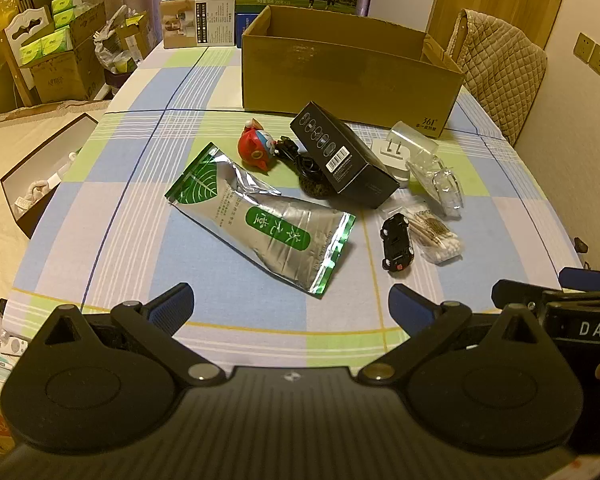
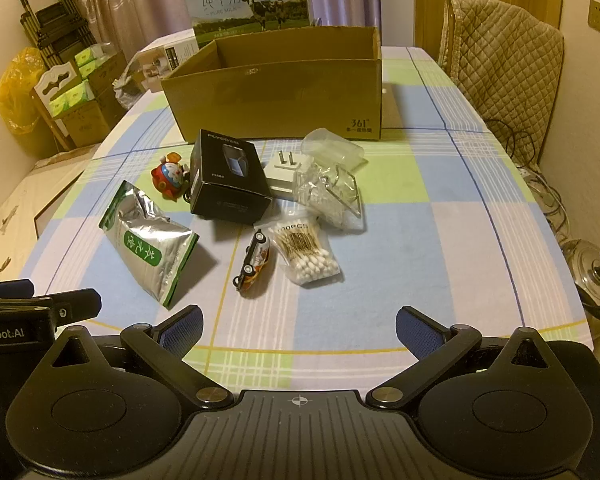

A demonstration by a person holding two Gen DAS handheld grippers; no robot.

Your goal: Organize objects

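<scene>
Both pairs of jaws stand wide apart and hold nothing. The left gripper point(image 1: 290, 300) and the right gripper point(image 2: 298, 322) hover side by side over the near edge of the counter point(image 2: 440, 240), which is covered in a blue, green and lilac checked cloth. Each shows at the edge of the other's view. Judging by this, no grasp has begun and nothing is packed.

Just beyond the left jaws lies a silver foil pouch point(image 1: 260, 216) with a green label, flat and angled. It is the closest item to that gripper. Right of it, a small toy car point(image 2: 254, 262) rests on its side, touching a clear bag of cotton swabs point(image 2: 306, 254). Both lie nearest the right gripper, so they look like its likely first picks.

Farther back, a black carton point(image 2: 230, 178) leans tilted among the clutter. To its left sits a red round toy figure point(image 2: 168, 178) beside a dark coiled cable point(image 1: 304, 164). To its right are a white plug adapter point(image 2: 286, 168), a crumpled clear bag point(image 2: 328, 190) and a clear plastic tube point(image 2: 334, 148) on its side.

At the far side stands an open cardboard box point(image 2: 276, 100). Its opening faces up and what can be seen of its inside is bare. It is probably the destination for the loose items.
</scene>
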